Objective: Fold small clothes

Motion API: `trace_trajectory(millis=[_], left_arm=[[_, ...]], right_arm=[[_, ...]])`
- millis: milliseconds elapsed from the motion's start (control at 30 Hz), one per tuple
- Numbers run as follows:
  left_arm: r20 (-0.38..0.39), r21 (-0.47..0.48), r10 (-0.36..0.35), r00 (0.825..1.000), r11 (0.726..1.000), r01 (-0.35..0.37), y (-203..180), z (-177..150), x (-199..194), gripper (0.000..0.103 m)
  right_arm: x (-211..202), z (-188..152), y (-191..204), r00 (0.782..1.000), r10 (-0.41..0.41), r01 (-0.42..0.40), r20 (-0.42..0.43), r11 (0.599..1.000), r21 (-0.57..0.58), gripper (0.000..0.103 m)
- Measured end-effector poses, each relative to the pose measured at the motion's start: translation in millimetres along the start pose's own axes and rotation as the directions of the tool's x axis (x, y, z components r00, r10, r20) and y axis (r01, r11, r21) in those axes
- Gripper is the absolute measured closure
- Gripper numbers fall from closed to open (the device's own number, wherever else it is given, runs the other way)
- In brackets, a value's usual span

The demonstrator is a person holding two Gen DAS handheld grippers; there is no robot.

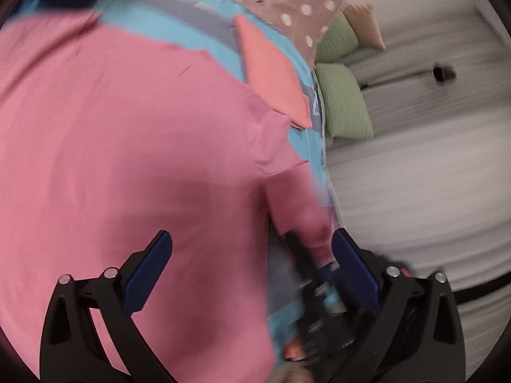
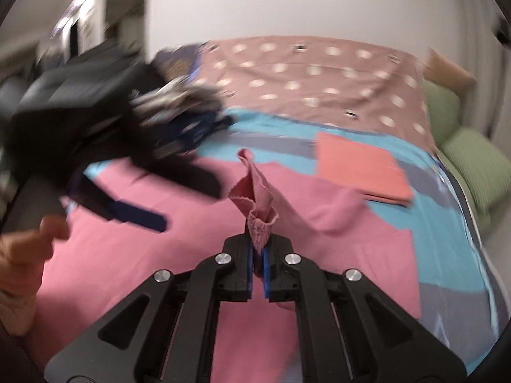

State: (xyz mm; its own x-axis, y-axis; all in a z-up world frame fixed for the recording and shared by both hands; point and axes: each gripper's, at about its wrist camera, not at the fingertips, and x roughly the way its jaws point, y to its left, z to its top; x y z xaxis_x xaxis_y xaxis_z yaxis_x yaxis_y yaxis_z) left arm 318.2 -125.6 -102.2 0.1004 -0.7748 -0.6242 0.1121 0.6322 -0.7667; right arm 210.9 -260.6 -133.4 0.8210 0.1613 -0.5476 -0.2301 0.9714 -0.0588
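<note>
Seen first from the left wrist, the left gripper [image 1: 252,255] stands with its jaws wide apart and nothing pressed between the blue pads [image 1: 150,271]. Beneath it a large pink garment [image 1: 127,143] lies spread flat over a bedcover [image 1: 204,35] patterned in light blue and grey. One narrow part of the pink cloth runs down toward the lower right, where the blurred black shape of the right gripper [image 1: 319,290] shows between the open fingers. A folded coral cloth [image 1: 271,79] rests on the bedcover beyond the garment. Past it lies a brownish spotted sheet [image 1: 287,0], and two green cushions [image 1: 345,102] sit beside the bed on a pale floor [image 1: 415,175].

Over in the right wrist view, the right gripper [image 2: 258,265] is clamped tight on a bunched ribbed edge of the pink garment [image 2: 159,271], which rises crumpled above the fingertips while the rest lies spread across the bed. To the left, the left gripper [image 2: 127,191] appears blurred above the cloth, its fingers apart and one blue pad plain to see. A hand [image 2: 28,255] shows at the left edge. The folded coral cloth [image 2: 361,166] lies flat on the bedcover [image 2: 447,239] to the right, well apart from the grip, with the spotted sheet [image 2: 319,76] behind it and the green cushions [image 2: 472,166] at the far right
</note>
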Motion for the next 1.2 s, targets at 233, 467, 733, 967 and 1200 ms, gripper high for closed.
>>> trace_trajectory(millis=[233,467,733,967,1200], left_arm=[[-0.007,-0.217,-0.075,0.997,0.974,0.072,58.2,-2.1,2.6,0.019],[-0.033,-0.283,-0.121,0.992,0.953,0.107,69.7,-1.3,8.1,0.091],[0.119,-0.165,-0.103,0.988,0.979,0.122,59.1,3.7,-48.0,0.102],[0.262,-0.051,-0.133,0.956,0.987,0.152,43.0,0.5,-122.8,0.102],[0.391,-0.03,-0.114,0.913,0.99,0.137,53.2,-4.4,-195.1,0.102]], right_arm=[[17.2,-13.8,60.1,0.997,-0.047,0.038,-0.054,0.987,-0.158,0.098],[13.5,-13.6,85.2,0.996,-0.074,0.064,-0.042,0.977,-0.201,0.098],[-7.0,-4.0,130.3,0.995,-0.087,0.095,0.043,0.957,-0.273,0.098],[-25.8,32.5,168.2,0.971,-0.099,0.169,0.219,0.929,-0.328,0.099],[-32.5,56.6,212.1,0.95,-0.018,0.142,0.311,0.914,-0.381,0.1]])
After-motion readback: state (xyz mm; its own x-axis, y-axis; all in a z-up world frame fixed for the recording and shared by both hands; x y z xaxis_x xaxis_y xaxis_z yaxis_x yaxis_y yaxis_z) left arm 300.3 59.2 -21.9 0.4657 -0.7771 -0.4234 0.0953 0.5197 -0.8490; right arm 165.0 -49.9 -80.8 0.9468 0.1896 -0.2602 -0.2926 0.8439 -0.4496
